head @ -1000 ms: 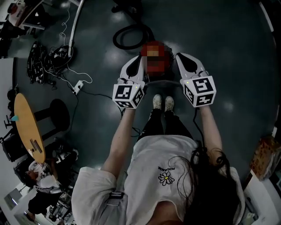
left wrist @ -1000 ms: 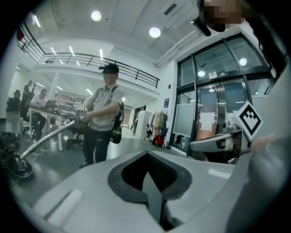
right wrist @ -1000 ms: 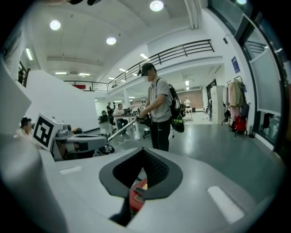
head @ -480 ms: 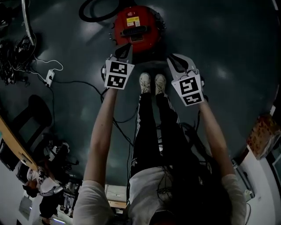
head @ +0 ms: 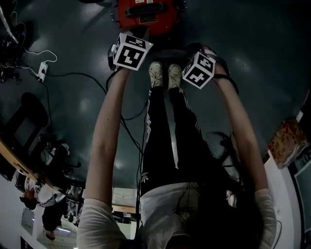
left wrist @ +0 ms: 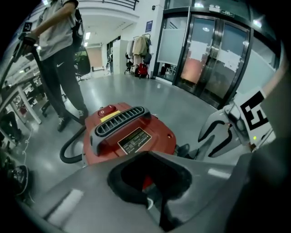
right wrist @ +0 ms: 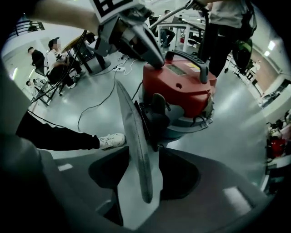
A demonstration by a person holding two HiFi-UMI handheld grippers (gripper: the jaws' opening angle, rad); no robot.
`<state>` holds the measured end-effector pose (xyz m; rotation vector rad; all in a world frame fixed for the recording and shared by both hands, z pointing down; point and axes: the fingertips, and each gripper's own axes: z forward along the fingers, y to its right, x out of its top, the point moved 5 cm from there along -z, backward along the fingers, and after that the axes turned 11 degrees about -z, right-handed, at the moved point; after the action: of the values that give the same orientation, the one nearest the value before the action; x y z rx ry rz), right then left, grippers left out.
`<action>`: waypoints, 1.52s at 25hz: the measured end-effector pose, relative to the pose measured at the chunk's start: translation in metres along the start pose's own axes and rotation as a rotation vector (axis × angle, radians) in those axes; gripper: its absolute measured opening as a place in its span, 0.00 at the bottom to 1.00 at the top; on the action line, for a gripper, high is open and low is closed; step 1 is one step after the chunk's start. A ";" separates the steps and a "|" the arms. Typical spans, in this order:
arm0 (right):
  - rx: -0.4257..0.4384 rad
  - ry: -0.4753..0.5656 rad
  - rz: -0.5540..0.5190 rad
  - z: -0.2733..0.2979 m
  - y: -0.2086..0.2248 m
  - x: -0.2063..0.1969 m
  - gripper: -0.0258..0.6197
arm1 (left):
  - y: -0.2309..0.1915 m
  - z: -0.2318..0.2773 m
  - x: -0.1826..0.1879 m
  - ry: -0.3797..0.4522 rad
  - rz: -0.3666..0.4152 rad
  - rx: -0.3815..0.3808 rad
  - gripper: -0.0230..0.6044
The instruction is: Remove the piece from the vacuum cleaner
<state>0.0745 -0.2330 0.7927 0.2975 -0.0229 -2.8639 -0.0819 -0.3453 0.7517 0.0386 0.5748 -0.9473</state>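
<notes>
A red canister vacuum cleaner stands on the dark floor just past my shoes; its black grille handle and a label face up. My left gripper hangs over its near edge, and the jaws look shut and empty. In the right gripper view the vacuum sits straight ahead, with a dark part low on its front. My right gripper points at that front, jaws together and edge-on. The left gripper shows there above the handle.
A black hose curls from the vacuum toward a standing person who holds the wand. Cables and a power strip lie on the floor to the left. My shoes are just behind the vacuum. Seated people and tables are further left.
Both grippers have dropped and moved forward to the vacuum. The view has tilted down, so the vacuum now sits at the top edge of the head view.
</notes>
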 end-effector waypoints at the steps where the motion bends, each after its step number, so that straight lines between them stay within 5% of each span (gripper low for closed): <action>1: 0.015 -0.024 -0.014 0.007 0.001 0.000 0.38 | -0.001 0.000 0.002 -0.009 0.000 -0.007 0.04; 3: 0.028 -0.089 -0.046 0.018 0.002 0.000 0.35 | 0.000 -0.001 0.004 -0.036 0.025 -0.012 0.04; 5: 0.014 -0.149 -0.092 0.026 -0.003 -0.003 0.11 | 0.004 0.000 0.005 -0.075 0.069 -0.005 0.04; 6: -0.001 -0.158 -0.106 0.027 -0.005 -0.004 0.10 | 0.005 0.000 0.005 -0.090 0.083 -0.001 0.04; 15: -0.048 -0.099 -0.030 0.024 -0.010 -0.007 0.09 | 0.006 -0.001 0.006 -0.103 0.089 -0.005 0.04; 38: -0.011 -0.017 -0.101 0.010 -0.072 0.001 0.09 | 0.003 -0.001 0.005 -0.084 0.073 0.004 0.04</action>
<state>0.0533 -0.1643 0.7990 0.2797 0.0042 -2.9654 -0.0781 -0.3470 0.7478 0.0238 0.4909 -0.8746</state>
